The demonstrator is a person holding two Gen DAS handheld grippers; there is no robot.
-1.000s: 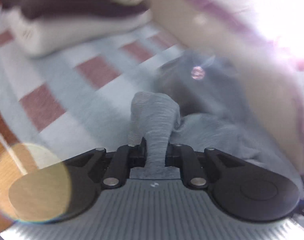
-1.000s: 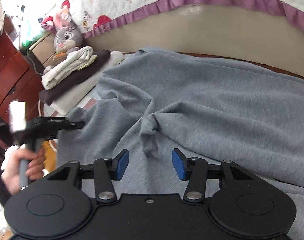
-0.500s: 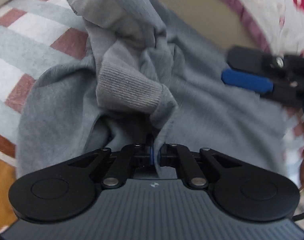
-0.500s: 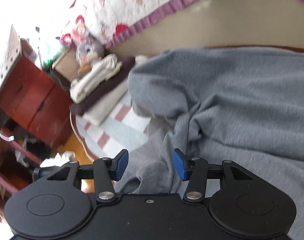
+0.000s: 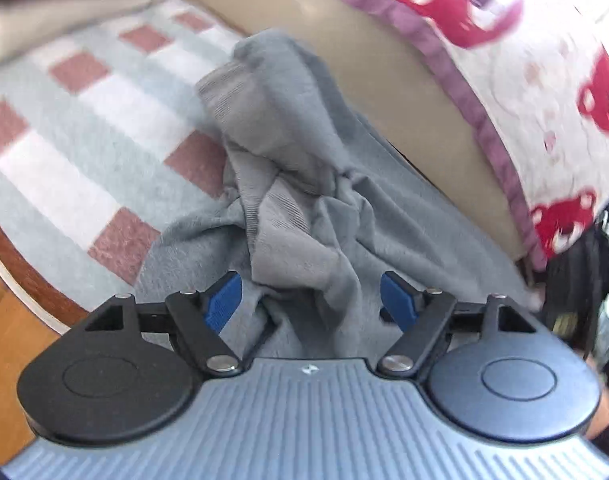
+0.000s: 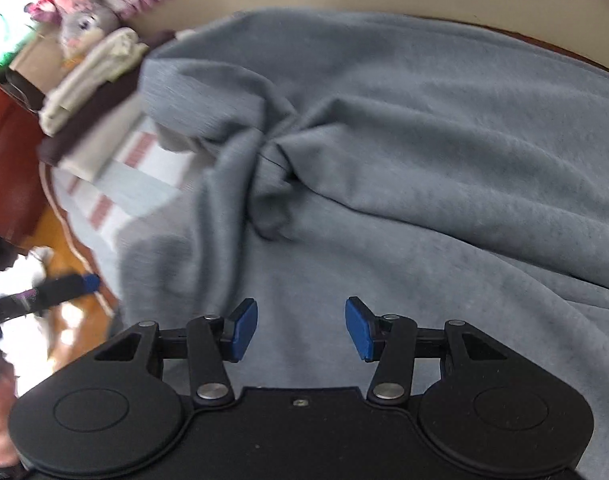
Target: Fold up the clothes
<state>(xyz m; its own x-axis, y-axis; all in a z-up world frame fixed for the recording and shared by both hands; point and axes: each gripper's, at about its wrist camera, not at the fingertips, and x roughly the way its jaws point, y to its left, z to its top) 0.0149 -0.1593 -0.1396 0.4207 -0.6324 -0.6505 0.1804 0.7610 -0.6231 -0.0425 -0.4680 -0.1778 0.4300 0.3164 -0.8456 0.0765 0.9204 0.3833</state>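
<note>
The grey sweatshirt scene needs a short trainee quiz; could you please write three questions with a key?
1. True or false: the left gripper is clamped tight on the grey sweatshirt.
2. What lies under the sweatshirt in the left wrist view? A) a checked blanket B) a bare glass table C) a green towel
3. Fill in: beside the sweatshirt in the right wrist view sits a stack of folded ____.

Key:
1. False; its jaws are opening, with bunched fabric between the pads but not pinched.
2. A, the checked blanket.
3. Clothes; see the folded stack. The right gripper is open above the sweatshirt.
</note>
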